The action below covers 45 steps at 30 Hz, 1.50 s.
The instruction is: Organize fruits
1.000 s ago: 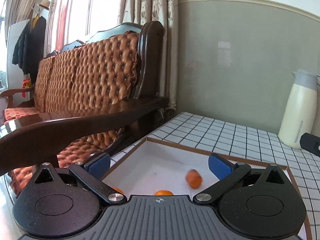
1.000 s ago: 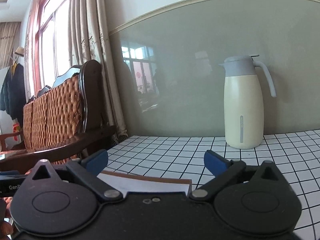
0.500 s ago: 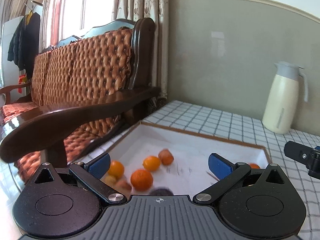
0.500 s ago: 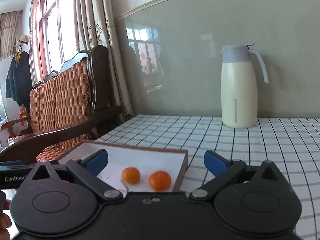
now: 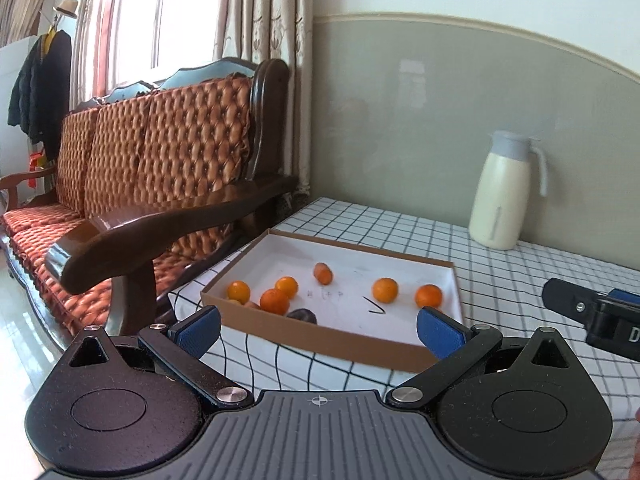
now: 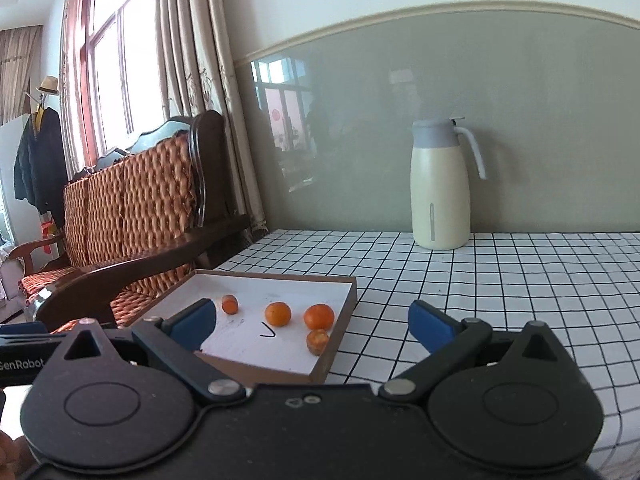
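- Both the left gripper (image 5: 318, 330) and right gripper (image 6: 312, 322) hang empty, jaws wide apart.
- Small oranges (image 5: 385, 289) lie scattered inside the shallow box (image 5: 320, 338).
- Probably between picks; next, choose one orange and descend.

Ahead of me a grey-green glossy wall (image 6: 400, 128) under a cream band meets the checked worktop (image 6: 500, 280), while to my left a dark wooden sofa (image 5: 160, 168) with quilted orange cushions sits beneath a bright window (image 6: 116, 88) hung with beige curtains (image 5: 264, 16), coats (image 5: 38, 84) hanging beyond.
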Available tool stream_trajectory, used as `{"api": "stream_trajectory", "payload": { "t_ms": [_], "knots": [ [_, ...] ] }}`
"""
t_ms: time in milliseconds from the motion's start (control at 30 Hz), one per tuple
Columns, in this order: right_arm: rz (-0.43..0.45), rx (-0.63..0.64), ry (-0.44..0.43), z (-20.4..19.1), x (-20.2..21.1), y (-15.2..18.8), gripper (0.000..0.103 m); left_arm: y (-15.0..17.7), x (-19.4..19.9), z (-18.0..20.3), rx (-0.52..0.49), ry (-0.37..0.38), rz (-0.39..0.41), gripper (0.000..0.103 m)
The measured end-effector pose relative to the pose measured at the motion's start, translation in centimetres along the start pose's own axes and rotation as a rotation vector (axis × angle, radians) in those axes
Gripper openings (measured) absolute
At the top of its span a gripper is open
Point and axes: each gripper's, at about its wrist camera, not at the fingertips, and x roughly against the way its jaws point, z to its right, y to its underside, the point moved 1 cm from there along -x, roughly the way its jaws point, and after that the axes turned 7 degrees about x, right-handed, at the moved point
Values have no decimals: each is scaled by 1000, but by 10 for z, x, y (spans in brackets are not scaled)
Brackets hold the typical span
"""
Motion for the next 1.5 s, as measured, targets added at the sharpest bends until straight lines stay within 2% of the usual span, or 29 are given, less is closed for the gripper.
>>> {"api": "stream_trajectory", "payload": {
  "t_ms": [167,400,600,1033,1500],
  "knots": [
    [7,1,-3,-9,20,1,97,7,29,-5,-5,28,10,103],
    [13,7,2,-15,35,3,97,14,44,-5,-10,31,14,103],
    [18,20,5,-18,36,5,97,17,47,1,-36,30,17,103],
    [-9,20,46,-14,31,15,97,21,39,-4,-29,16,1,103],
    [-17,17,43,-12,30,17,97,23,38,-6,-34,30,-8,103]
  ]
}}
